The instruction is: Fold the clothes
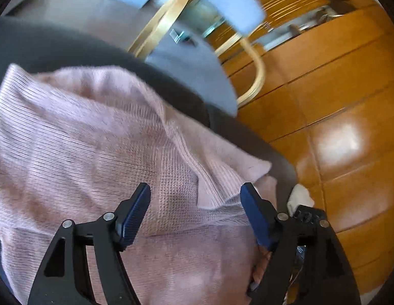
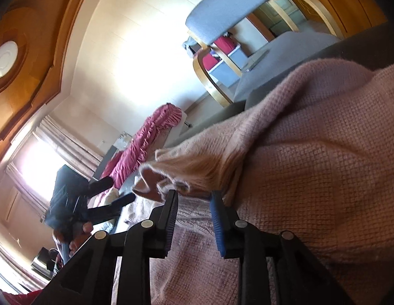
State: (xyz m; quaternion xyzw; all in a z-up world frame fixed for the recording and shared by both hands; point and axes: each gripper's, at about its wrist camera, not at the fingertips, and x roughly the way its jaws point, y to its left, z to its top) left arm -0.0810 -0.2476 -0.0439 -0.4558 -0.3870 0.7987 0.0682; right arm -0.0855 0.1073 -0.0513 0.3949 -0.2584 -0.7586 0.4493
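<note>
Two sweater (image 1: pixel 95 137) edges near table rim (image 1: pixel 281 157)

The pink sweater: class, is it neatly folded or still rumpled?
Rumpled. The pink sweater lies in loose humps on the dark surface, one ribbed edge flopped over its middle; no flat, squared fold shows in either view.

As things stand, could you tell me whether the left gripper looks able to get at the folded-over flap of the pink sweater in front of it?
Probably yes. The left gripper has its jaws open, and the flap of the pink sweater lies just ahead between them, with nothing over it.
</note>
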